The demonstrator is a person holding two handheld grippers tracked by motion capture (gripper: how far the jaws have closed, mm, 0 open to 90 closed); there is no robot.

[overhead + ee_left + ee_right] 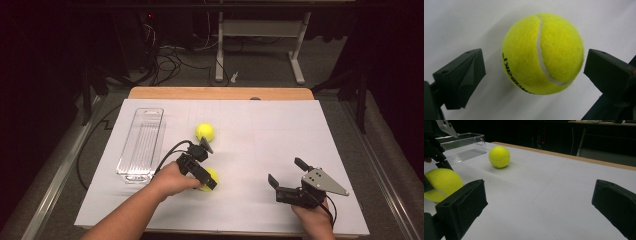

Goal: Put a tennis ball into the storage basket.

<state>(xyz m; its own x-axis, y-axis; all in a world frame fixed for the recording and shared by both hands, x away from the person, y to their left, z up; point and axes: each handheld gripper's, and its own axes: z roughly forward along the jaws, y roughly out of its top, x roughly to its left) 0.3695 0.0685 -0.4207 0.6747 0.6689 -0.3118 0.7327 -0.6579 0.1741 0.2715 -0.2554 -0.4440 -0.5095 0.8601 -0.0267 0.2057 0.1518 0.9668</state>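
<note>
Two yellow tennis balls lie on the white mat. My left gripper [206, 179] comes down over the near ball [213, 175]. In the left gripper view the near ball [542, 53] sits between the jaws of the left gripper [534, 72], which is open, with a gap on each side. The far ball [205, 131] rests alone toward the middle of the mat. My right gripper [286, 171] hovers at the front right, open and empty. The right gripper view has its own gripper [537, 202] spread wide, with the far ball [499, 156] ahead and the near ball [441, 183] at the left.
A clear plastic tray [141, 145] lies lengthwise along the mat's left side, also seen as the tray [461, 145] behind the balls. The white mat [280, 125] covers a wooden table. Cables and table legs lie on the floor beyond.
</note>
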